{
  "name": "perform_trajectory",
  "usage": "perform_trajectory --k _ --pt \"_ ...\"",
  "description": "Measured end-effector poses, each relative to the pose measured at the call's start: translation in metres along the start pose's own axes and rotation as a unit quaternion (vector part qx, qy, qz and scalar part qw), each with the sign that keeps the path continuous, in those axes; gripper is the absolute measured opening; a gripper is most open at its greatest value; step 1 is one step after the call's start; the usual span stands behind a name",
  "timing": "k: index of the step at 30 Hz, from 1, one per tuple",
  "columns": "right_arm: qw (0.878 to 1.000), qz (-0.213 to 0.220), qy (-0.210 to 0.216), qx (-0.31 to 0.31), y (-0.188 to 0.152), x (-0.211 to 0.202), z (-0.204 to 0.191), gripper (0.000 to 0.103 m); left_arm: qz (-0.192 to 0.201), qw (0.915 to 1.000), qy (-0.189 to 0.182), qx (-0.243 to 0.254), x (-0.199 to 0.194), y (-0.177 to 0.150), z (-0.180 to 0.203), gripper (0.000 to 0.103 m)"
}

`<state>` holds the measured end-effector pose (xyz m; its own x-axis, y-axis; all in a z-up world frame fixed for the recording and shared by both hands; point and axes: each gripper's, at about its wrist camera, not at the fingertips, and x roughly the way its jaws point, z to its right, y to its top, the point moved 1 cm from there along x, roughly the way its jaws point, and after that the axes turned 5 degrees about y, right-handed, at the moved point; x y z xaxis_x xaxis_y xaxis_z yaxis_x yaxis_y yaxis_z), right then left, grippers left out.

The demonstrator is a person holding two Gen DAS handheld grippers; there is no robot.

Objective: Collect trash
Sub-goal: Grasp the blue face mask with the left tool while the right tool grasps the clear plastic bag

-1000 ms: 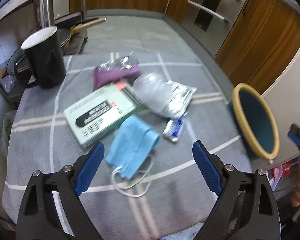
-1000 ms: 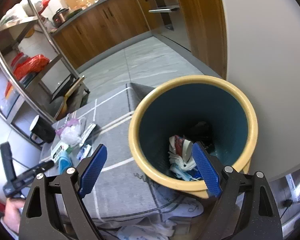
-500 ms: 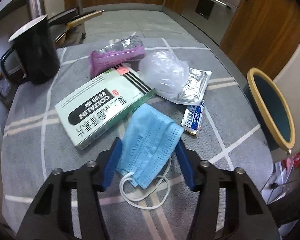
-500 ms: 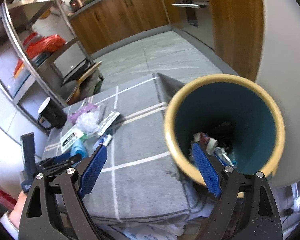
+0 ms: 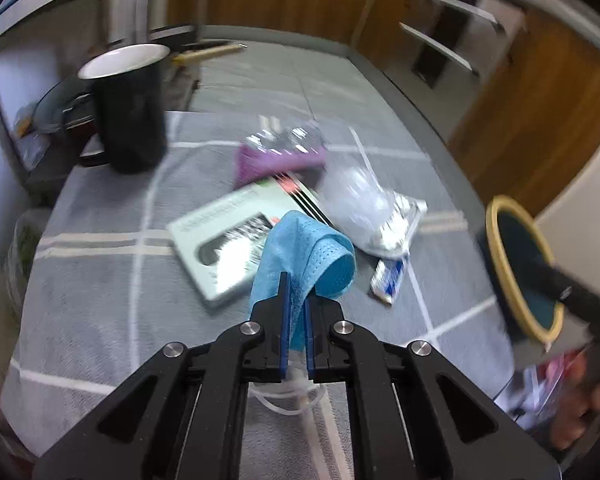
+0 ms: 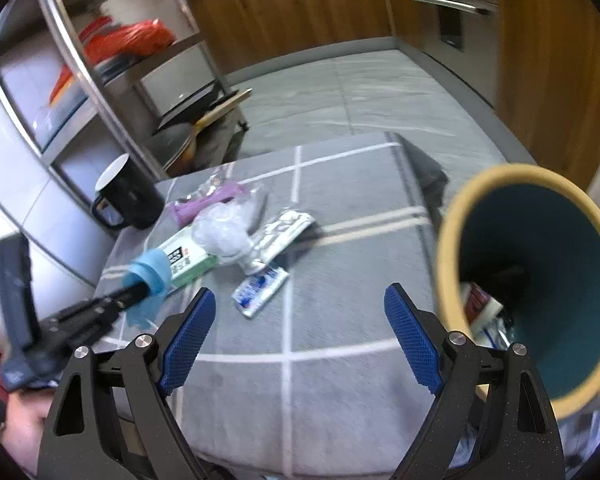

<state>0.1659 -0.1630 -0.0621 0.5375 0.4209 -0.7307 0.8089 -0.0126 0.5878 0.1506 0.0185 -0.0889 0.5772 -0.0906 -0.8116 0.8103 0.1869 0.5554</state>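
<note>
My left gripper is shut on a blue face mask, whose folded body bulges up past the fingertips while its white ear loops trail below. From the right wrist view the same mask shows at the left gripper's tip. On the grey checked cloth lie a green-and-white box, a purple wrapper, a clear plastic bag on a silver sachet and a small blue-white packet. My right gripper hangs open over the cloth, just left of the yellow-rimmed teal bin, which holds trash.
A black mug with a white inside stands at the table's far left corner. A metal shelf rack with pans and a red bag rises behind it. Wooden cabinets and a grey tiled floor lie beyond. A hand holds the right gripper's handle.
The left jaws went from wide open to shut on the blue mask, lifting its body off the cloth. The right gripper swung left, away from over the bin toward the table.
</note>
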Motion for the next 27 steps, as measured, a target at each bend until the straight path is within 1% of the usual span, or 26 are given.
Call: perform_trajectory --k 2,6,9,15,18,21,22,23,24,26,27 --pt "1.0 -0.005 0.004 -0.011 0.004 0.009 -0.008 0.085 0.016 0.9994 0.008 -0.032 -0.008 0.005 -0.015 0.005" --pt "0.999 -0.016 0.008 -0.036 0.017 0.031 -0.026 0.083 0.043 0.9957 0.034 -0.074 -0.018 0.011 -0.035 0.005" --pt "0.998 -0.023 0.01 -0.053 0.027 0.046 -0.039 0.082 0.053 0.9924 0.042 -0.102 -0.02 0.014 -0.047 0.005" --pt "0.995 -0.041 0.009 -0.093 0.042 0.08 -0.065 0.082 0.064 0.9883 0.046 -0.13 -0.023 0.014 -0.06 0.005" --pt "0.992 -0.055 0.001 -0.11 0.045 0.101 -0.074 0.082 0.068 0.9882 0.043 -0.13 -0.025 0.016 -0.058 0.005" --pt "0.99 -0.073 -0.009 -0.125 0.044 0.119 -0.082 0.073 0.068 0.9887 0.041 -0.127 -0.022 0.018 -0.057 0.005" --pt "0.988 -0.078 -0.014 -0.13 0.043 0.124 -0.083 0.068 0.068 0.9886 0.042 -0.128 -0.022 0.018 -0.057 0.005" --pt "0.988 -0.082 -0.016 -0.132 0.042 0.127 -0.083 0.06 0.067 0.9885 0.042 -0.129 -0.021 0.018 -0.057 0.005" --pt "0.987 -0.085 -0.017 -0.132 0.041 0.13 -0.083 0.056 0.067 0.9884 0.043 -0.129 -0.021 0.018 -0.058 0.005" --pt "0.987 -0.088 -0.019 -0.131 0.038 0.132 -0.082 0.04 0.068 0.9883 0.045 -0.129 -0.021 0.019 -0.058 0.005" --pt "0.988 -0.087 -0.016 -0.13 0.038 0.131 -0.082 0.035 0.069 0.9882 0.047 -0.129 -0.021 0.019 -0.057 0.005"
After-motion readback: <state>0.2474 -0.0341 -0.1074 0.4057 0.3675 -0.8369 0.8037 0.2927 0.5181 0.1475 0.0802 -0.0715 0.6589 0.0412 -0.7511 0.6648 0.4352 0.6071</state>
